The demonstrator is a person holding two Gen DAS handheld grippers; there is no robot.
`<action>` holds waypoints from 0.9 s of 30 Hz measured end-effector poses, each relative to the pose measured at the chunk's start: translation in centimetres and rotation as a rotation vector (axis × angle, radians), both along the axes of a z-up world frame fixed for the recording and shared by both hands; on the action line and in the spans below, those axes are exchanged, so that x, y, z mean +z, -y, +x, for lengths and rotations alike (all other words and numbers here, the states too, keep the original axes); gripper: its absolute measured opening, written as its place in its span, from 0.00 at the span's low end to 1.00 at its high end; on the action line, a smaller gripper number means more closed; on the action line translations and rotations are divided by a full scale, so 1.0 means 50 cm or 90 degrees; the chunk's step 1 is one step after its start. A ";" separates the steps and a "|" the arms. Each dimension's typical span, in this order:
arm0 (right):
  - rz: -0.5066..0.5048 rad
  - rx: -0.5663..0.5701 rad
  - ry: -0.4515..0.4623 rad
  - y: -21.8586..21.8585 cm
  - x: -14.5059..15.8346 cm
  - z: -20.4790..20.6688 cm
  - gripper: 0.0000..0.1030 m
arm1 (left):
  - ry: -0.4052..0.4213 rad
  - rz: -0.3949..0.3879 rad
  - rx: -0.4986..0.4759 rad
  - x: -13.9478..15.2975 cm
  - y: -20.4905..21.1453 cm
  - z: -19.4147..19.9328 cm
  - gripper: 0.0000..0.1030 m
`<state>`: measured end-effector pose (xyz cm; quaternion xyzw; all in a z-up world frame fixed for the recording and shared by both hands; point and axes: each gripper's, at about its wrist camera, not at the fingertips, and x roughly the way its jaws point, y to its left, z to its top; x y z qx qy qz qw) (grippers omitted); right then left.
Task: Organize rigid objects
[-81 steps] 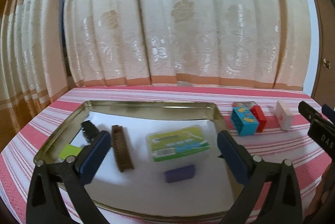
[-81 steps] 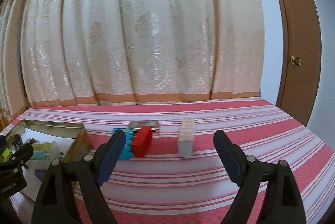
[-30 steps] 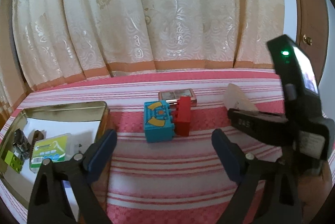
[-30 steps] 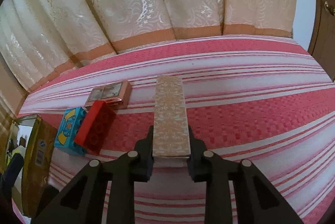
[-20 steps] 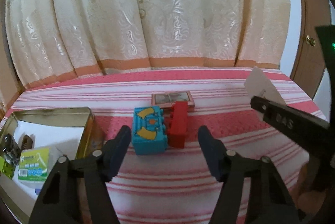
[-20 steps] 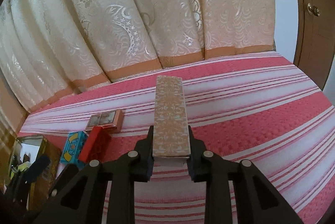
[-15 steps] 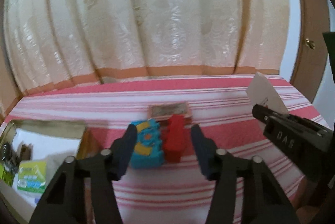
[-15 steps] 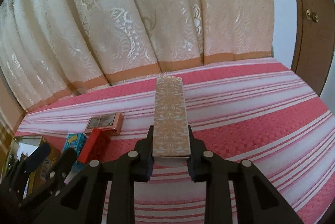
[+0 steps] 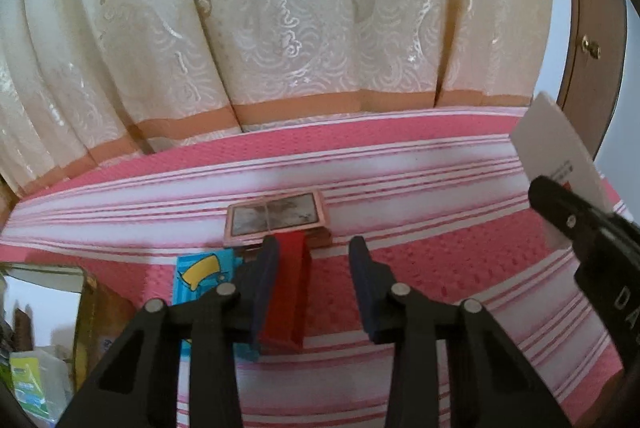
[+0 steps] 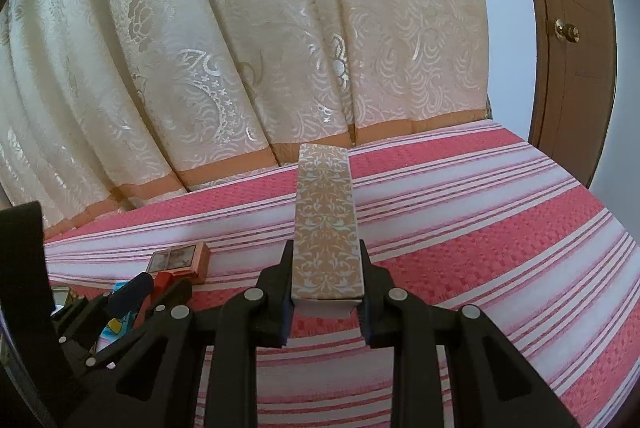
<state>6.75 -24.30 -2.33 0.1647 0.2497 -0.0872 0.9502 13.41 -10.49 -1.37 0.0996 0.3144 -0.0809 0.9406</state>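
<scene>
A red block [image 9: 286, 292] stands on the pink striped cloth between the closing jaws of my left gripper [image 9: 314, 288]. The left pad lies against the block, and a gap still shows at the right pad. A blue block [image 9: 200, 276] with yellow marks stands just outside the left finger. Behind them lies a flat pink case [image 9: 276, 216]. My right gripper [image 10: 326, 304] is shut on a tall box [image 10: 326, 220] with a beige floral pattern, held above the cloth. That box shows white [image 9: 556, 144] at the right of the left wrist view.
A gold tin tray [image 9: 86, 304] at the far left holds a green-labelled plastic box [image 9: 30, 384] and other small items. A cream curtain [image 9: 280, 28] hangs along the back edge. A brown door [image 10: 568, 28] stands at the right.
My left gripper has moved in on the two blocks, and its jaws have narrowed from wide apart to around the red block. The right gripper has kept its hold on the box and risen slightly.
</scene>
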 end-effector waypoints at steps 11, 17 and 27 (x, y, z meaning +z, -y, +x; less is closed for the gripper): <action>0.009 0.003 -0.010 0.003 -0.004 0.001 0.27 | -0.048 -0.066 -0.029 -0.006 -0.046 0.009 0.47; 0.015 0.005 -0.009 0.007 -0.003 0.001 0.27 | -0.105 -0.062 -0.072 -0.036 -0.016 0.022 0.34; 0.022 0.001 -0.011 0.010 -0.004 0.001 0.27 | -0.107 -0.079 -0.076 -0.028 -0.008 0.019 0.34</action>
